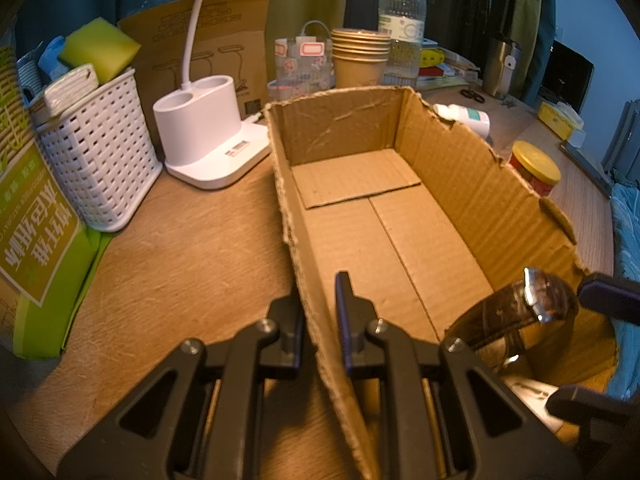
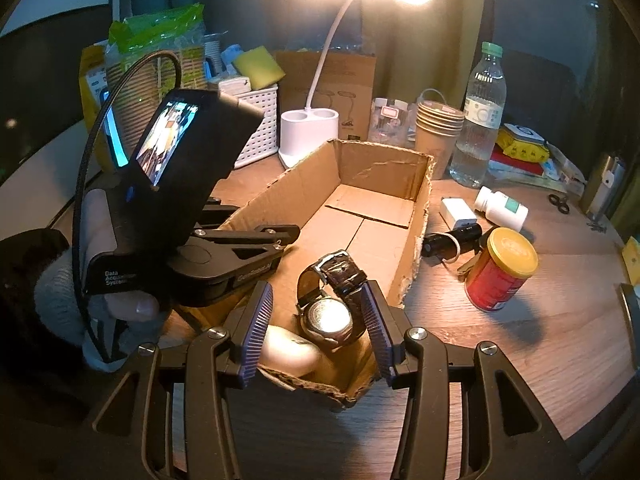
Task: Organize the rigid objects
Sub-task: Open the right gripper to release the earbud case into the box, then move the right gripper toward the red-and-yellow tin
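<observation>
An open cardboard box (image 1: 360, 184) (image 2: 372, 208) lies on the wooden desk. My left gripper (image 1: 320, 320) is shut on the box's left wall near its front end. A wristwatch (image 2: 328, 312) with a dark leather strap and a silver face stands in the box's near end, beside a white rounded object (image 2: 288, 350). It also shows in the left wrist view (image 1: 532, 304). My right gripper (image 2: 316, 328) is open, with its fingers on either side of the watch and not pressing it.
Right of the box lie a red jar with a yellow lid (image 2: 500, 268), a black flashlight (image 2: 452, 240), a white charger (image 2: 458, 212) and a white pill bottle (image 2: 502, 208). Behind stand paper cups (image 2: 438, 128), a water bottle (image 2: 480, 120), a lamp base (image 1: 208, 136) and a white basket (image 1: 96, 160).
</observation>
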The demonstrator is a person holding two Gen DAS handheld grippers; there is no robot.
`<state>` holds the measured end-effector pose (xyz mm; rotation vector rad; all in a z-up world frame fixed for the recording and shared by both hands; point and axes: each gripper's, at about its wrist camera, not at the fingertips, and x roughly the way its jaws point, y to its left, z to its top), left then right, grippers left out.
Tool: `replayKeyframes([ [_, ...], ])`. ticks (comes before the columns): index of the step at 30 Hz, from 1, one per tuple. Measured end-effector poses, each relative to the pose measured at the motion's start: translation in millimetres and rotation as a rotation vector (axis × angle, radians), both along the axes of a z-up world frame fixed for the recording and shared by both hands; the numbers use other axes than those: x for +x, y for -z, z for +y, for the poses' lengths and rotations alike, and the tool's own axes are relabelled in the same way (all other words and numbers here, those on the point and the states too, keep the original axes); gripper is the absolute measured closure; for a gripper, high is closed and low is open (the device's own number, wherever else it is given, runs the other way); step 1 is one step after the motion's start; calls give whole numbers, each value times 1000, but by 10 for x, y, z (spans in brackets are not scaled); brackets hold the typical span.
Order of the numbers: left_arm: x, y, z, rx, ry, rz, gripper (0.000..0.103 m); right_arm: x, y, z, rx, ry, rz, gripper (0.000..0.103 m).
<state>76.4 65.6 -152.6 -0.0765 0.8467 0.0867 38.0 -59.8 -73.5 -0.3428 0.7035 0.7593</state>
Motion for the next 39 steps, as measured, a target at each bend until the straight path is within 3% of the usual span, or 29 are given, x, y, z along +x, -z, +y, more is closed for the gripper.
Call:
replayKeyframes([
  [24, 1, -2, 2, 0, 0, 0, 88, 338, -195, -472, 58, 167, -49, 48],
  [35, 1, -2, 1, -1, 0, 0, 88, 575, -171, -753, 47, 299, -84, 47],
  [39, 1, -3, 1, 0, 0, 1, 88, 689, -138, -872, 62, 350, -77, 40],
])
